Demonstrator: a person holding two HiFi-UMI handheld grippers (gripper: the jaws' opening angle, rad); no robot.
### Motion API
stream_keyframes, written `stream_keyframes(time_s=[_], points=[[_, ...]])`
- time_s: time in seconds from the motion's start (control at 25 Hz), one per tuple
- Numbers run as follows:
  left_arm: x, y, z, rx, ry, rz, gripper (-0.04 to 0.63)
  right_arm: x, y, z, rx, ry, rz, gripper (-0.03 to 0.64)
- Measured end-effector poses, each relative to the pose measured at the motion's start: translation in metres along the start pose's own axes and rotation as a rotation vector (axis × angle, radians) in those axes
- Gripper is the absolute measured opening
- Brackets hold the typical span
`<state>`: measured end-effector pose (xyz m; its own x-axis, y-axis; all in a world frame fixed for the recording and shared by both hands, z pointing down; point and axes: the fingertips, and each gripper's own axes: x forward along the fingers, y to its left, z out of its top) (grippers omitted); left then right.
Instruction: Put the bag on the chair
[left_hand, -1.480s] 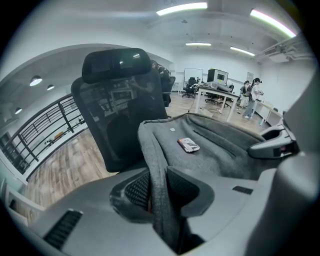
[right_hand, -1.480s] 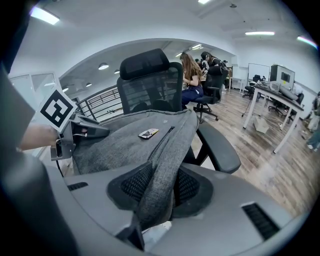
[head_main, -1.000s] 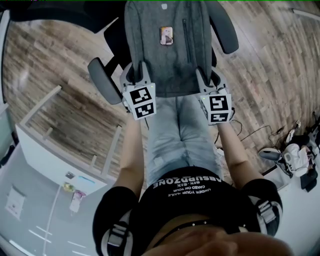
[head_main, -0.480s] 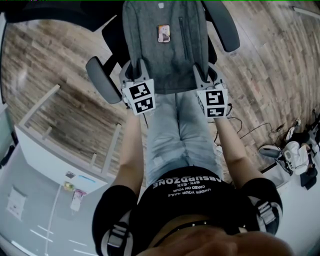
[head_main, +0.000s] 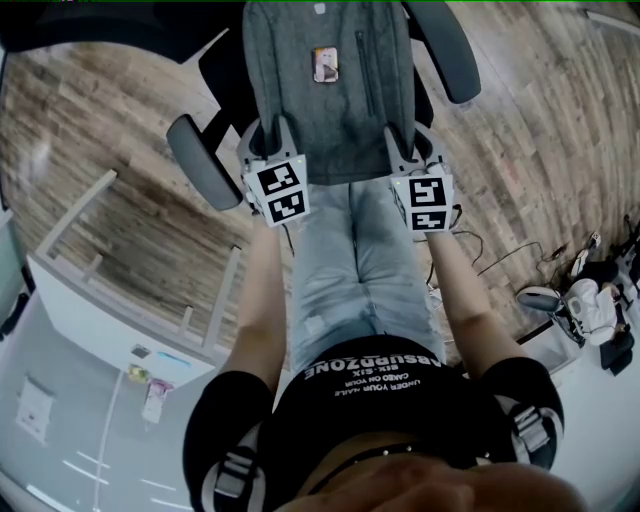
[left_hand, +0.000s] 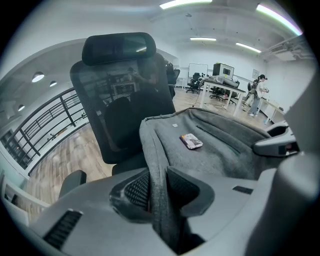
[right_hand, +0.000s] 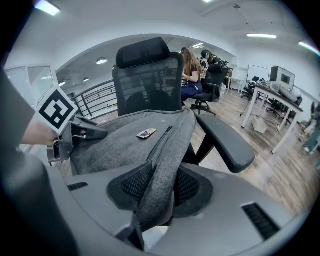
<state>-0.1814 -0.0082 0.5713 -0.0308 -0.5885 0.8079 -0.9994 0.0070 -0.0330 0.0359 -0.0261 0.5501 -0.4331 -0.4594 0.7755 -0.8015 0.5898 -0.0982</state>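
Left gripper (head_main: 270, 140) was clamped on a fold of the bag's near left edge, the grey cloth bunched between its ribbed pads (left_hand: 137, 190) with the jaws only part-way closed. One bag (head_main: 330, 115) was present: a grey fabric backpack, lying face up and spread between the two armrests of the chair (head_main: 200, 160), its far end toward the backrest (left_hand: 120, 100). Whether its underside already rested on the seat could not be told, since the bag hid the seat.

On the bag's upper face lay one small rectangular tag (head_main: 325, 65) and, to its right, one zip (head_main: 362, 60).

Right gripper (head_main: 410, 148) gripped the near right edge in the same way, a thick fold of cloth (right_hand: 157, 185) pinched between its pads.

The bag appeared soft and limp. It creased wherever it was pinched and would probably sag between the two holds. The woven surface looked rough rather than slippery, and nothing about it seemed fragile. Its weight was judged modest, though the contents could not be seen. The two near edges, one for each gripper, seemed sensible places to hold, as they kept the load level.

Count: two grippers, one bag, one chair, two armrests, one tag, one zip.
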Motion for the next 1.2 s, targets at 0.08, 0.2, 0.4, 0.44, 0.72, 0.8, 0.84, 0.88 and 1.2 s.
stream_keyframes(time_s=[0.08,0.2,0.4,0.44,0.72,0.8,0.84,0.88,1.2], points=[[0.003,0.0,-0.002,0.004,0.005,-0.003,0.097,0.003,0.0,-0.003,0.006,0.005,0.0,0.123],[0.007,-0.003,-0.005,0.014,0.016,-0.008,0.097,0.006,-0.002,-0.009,0.013,0.015,0.0,0.123],[0.018,-0.007,-0.009,0.026,0.034,-0.018,0.097,0.012,-0.007,-0.017,0.027,0.033,-0.005,0.123],[0.02,-0.008,-0.009,0.028,0.036,-0.018,0.097,0.013,-0.008,-0.018,0.028,0.035,-0.007,0.123],[0.03,-0.011,-0.01,0.038,0.05,-0.022,0.098,0.021,-0.014,-0.021,0.04,0.05,-0.011,0.123],[0.033,-0.01,-0.01,0.038,0.051,-0.022,0.098,0.024,-0.014,-0.02,0.045,0.054,-0.012,0.123],[0.034,-0.009,-0.01,0.038,0.052,-0.022,0.098,0.025,-0.014,-0.02,0.045,0.056,-0.012,0.123],[0.036,-0.009,-0.011,0.038,0.053,-0.023,0.098,0.027,-0.014,-0.021,0.045,0.058,-0.012,0.123],[0.047,-0.013,-0.017,0.034,0.074,-0.03,0.1,0.036,-0.021,-0.028,0.043,0.083,-0.01,0.126]])
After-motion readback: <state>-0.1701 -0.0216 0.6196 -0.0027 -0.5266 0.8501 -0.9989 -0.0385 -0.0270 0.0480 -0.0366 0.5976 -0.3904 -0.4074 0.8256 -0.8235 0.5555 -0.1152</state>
